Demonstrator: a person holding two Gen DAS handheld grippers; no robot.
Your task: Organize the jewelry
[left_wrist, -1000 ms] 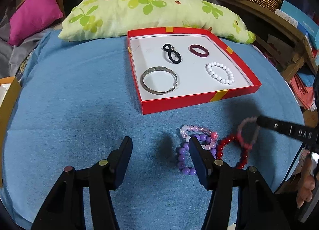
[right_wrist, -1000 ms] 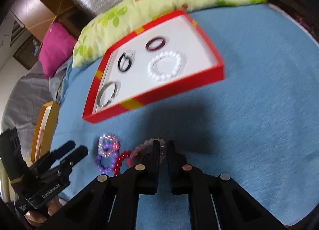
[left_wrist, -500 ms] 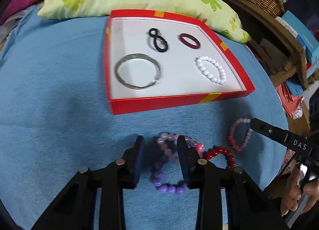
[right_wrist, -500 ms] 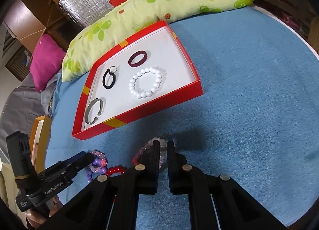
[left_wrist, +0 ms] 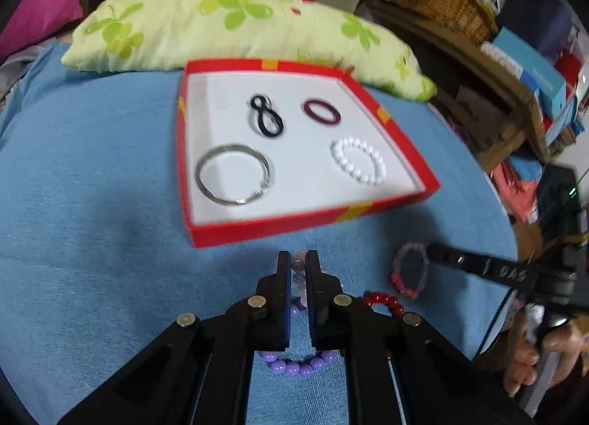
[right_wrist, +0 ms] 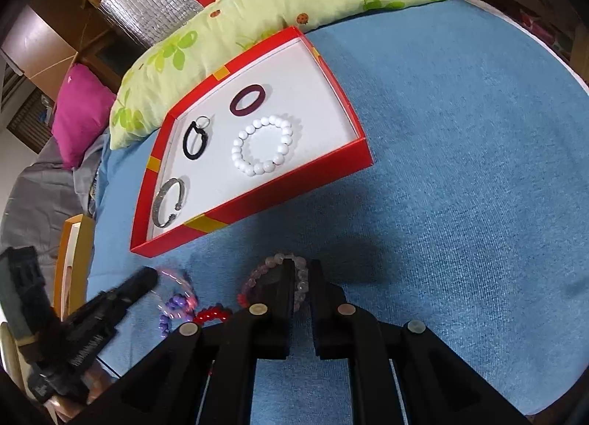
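While the shallow red cardboard box with a white floor [left_wrist: 390, 134] waits ahead of both tongs with four pieces in it, two bracelets are caught at once. The left gripper [left_wrist: 297, 259] has its fingers pressed together on a strand of pale pink and lilac beads [left_wrist: 299, 277], which lies touching the purple bead bracelet [left_wrist: 300, 369] under its body and the red bead bracelet [left_wrist: 383, 303] just to its right. The right gripper [right_wrist: 301, 270] is clamped on the near side of a dusky pink bead bracelet [right_wrist: 274, 261], whose loop lies just ahead and left of its tips on the blue cloth [right_wrist: 460, 167].

The risk sits on the left: those three strands look tangled or at least overlapping, so a lift may drag the purple or red one along, or shed the pinched beads, since round beads roll under narrow pads. In the box, the white pearl bracelet [right_wrist: 262, 145] and silver bangle [left_wrist: 234, 178] lie nearest the front wall, so a careless drop could land on them.
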